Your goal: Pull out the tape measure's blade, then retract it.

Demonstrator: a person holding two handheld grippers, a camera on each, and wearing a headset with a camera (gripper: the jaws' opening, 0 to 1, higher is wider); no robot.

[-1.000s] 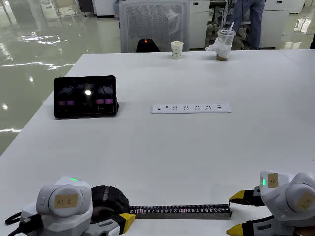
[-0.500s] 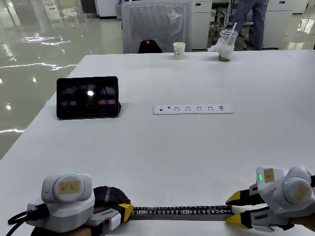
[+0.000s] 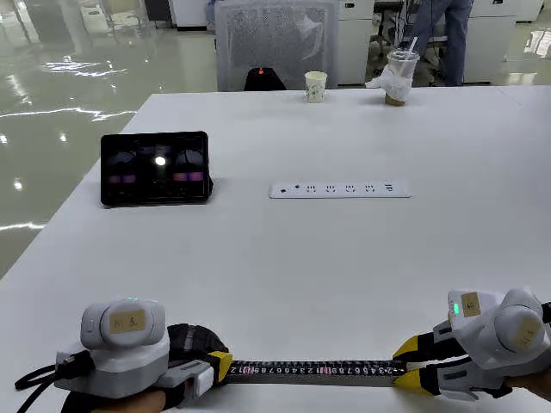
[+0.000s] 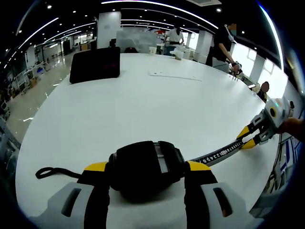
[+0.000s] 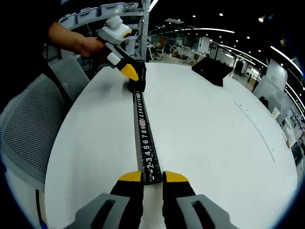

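The black tape measure (image 3: 194, 344) rests on the white table (image 3: 344, 258) at the near left, with my left gripper (image 3: 213, 359) shut around its body (image 4: 145, 164). Its dark numbered blade (image 3: 314, 371) lies flat on the table, drawn out to the right. My right gripper (image 3: 403, 366) is shut on the blade's free end, yellow fingertips either side of it. In the right gripper view the blade (image 5: 144, 138) runs from my gripper (image 5: 152, 177) up to the case (image 5: 138, 80) and the left gripper (image 5: 125, 67). The left gripper view shows the blade (image 4: 217, 155) reaching the right gripper (image 4: 250, 136).
A dark tablet (image 3: 155, 168) stands propped at the left, and a white power strip (image 3: 340, 189) lies mid-table. A paper cup (image 3: 316, 86) and a plastic cup with a straw (image 3: 398, 76) stand at the far edge, in front of a mesh chair (image 3: 275, 39).
The right gripper's jaws, apart around the blade's end a second ago, have shut on it. The left gripper keeps its hold on the case; the blade's drawn length looks about the same.
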